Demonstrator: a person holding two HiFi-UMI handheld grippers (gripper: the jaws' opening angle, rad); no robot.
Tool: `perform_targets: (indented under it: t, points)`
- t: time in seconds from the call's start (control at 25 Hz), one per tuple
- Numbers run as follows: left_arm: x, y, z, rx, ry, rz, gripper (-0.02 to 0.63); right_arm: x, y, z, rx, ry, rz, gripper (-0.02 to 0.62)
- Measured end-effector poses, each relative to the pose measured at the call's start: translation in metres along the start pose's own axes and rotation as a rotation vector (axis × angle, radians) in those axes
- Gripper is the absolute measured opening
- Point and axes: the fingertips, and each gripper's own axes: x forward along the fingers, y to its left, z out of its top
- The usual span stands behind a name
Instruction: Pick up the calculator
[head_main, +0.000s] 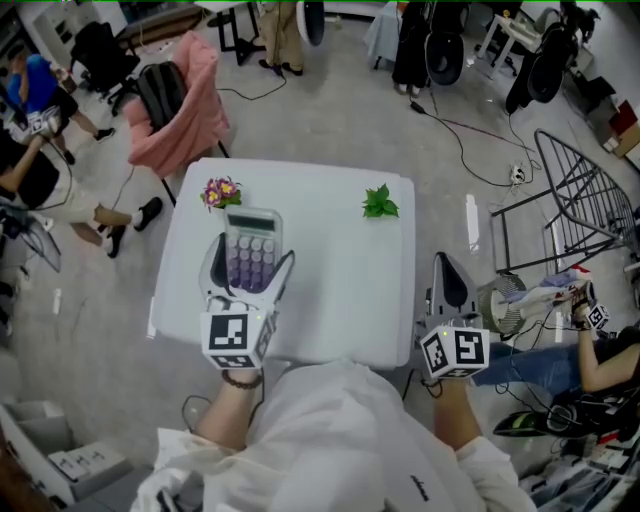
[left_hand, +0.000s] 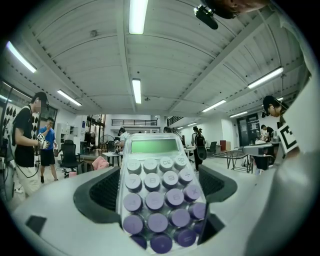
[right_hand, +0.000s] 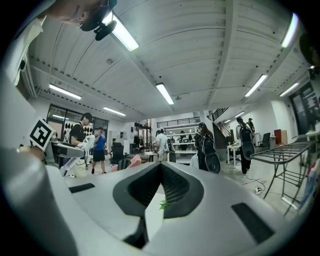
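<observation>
Calculator (head_main: 250, 256) on table (head_main: 345, 300) left half, nr front edge, sides clamped in left gripper (head_main: 254, 250) jaws. Looks like grasp made, lift pending; next = straight raise, keep level. Flower (head_main: 221, 191) just behind, toward table back edge; leaf (head_main: 379, 203) well apart; room toward table middle. Right gripper (head_main: 447, 265) jaws together, idle beside table right edge.

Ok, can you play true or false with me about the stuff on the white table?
1. The calculator sits between the jaws of the left gripper. True.
2. The calculator's buttons are red. False: they are purple.
3. The right gripper holds the green leaf. False: its jaws are together on nothing, and the leaf lies on the table.
4. The purple flowers lie beyond the calculator, near the table's far left corner. True.
</observation>
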Motion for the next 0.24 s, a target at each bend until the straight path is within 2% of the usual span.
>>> perform_targets:
  t: [0.24]
  points:
    - [0.004, -0.0017, -0.0044, -0.004, 0.007, 0.001, 0.494, 0.0045, -0.0001, -0.0034, -0.005, 0.004, 0.012, 0.017]
